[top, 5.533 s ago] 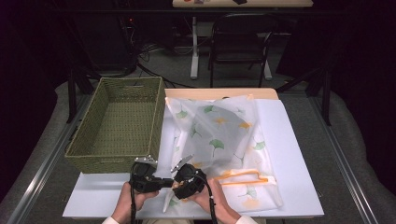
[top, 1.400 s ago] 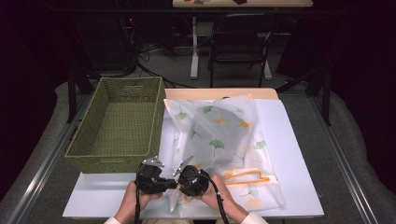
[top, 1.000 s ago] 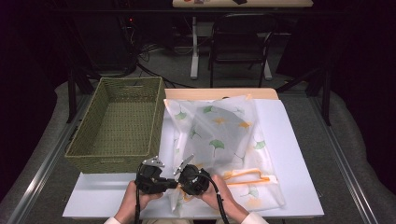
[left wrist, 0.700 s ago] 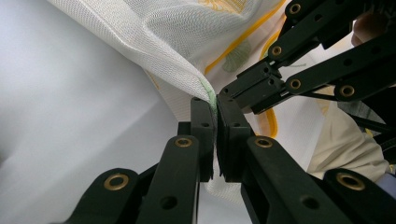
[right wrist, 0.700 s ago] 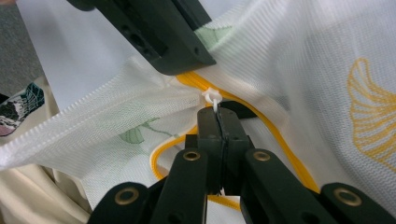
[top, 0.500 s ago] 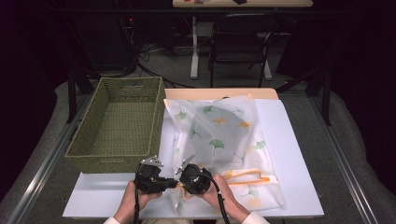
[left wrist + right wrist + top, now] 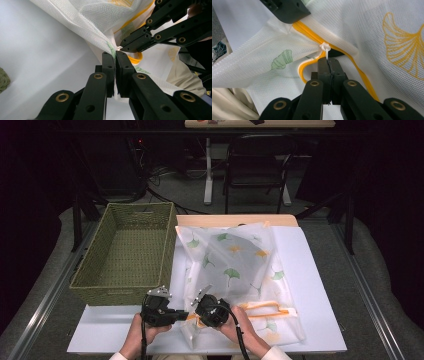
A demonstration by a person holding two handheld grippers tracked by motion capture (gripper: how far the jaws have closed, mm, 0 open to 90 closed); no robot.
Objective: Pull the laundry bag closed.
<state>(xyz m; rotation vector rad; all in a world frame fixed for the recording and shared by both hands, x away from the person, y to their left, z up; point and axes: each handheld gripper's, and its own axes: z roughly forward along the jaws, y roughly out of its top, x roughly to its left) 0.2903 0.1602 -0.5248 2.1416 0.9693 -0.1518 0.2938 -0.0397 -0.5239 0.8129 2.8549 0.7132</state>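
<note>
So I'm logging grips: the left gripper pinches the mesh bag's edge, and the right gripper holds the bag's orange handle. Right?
Not quite. The right gripper is shut on the white zipper pull, not a handle, as the right gripper view shows. The left gripper does pinch the mesh bag.

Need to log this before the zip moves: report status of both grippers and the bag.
Left gripper shut on white mesh laundry bag. Right gripper shut on white zipper pull of the yellow zipper. Nothing in the way.
</note>
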